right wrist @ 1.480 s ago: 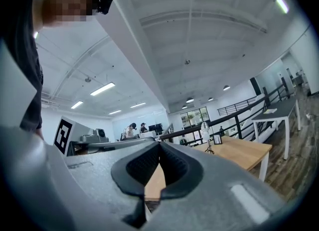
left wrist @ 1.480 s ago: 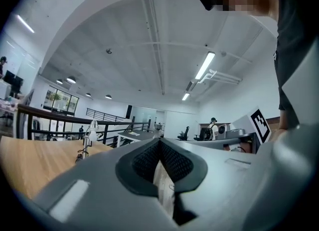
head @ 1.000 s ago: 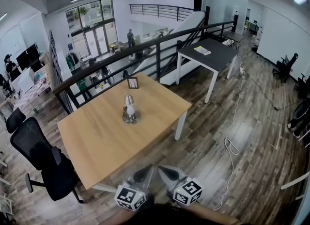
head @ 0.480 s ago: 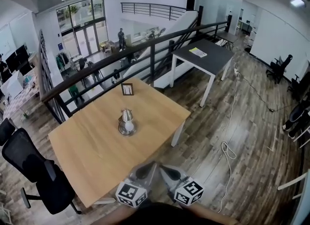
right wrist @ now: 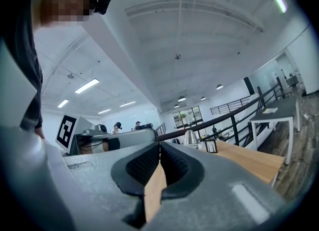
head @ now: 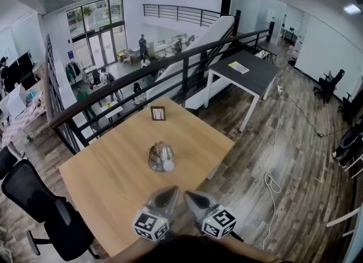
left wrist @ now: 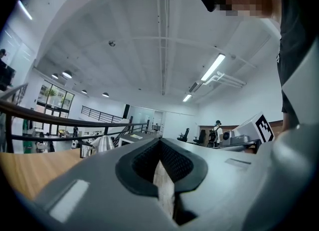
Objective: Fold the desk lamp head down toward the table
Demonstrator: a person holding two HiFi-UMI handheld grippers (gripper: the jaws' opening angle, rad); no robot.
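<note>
A small chrome desk lamp [head: 161,157] on a round base stands near the middle of the light wooden table [head: 102,182]. Its head looks short and bunched over the base. My left gripper [head: 169,191] and right gripper [head: 190,195] are side by side over the table's near edge, short of the lamp and pointing toward it. Both are shut with nothing between the jaws. The lamp shows beyond the left gripper [left wrist: 159,140] as a silver shape [left wrist: 103,143]. It also shows past the right gripper [right wrist: 159,144], as a silver shape [right wrist: 191,138].
A small picture frame [head: 157,113] stands near the table's far edge. A black office chair [head: 34,194] sits at the left. A dark railing [head: 170,66] runs behind the table, with a grey table [head: 249,66] beyond. A cable [head: 273,179] lies on the wooden floor at right.
The view has closed in on the wooden table. Both grippers, earlier over the floor in front of it, are now over its near edge, nearer the lamp. Their jaws stayed shut.
</note>
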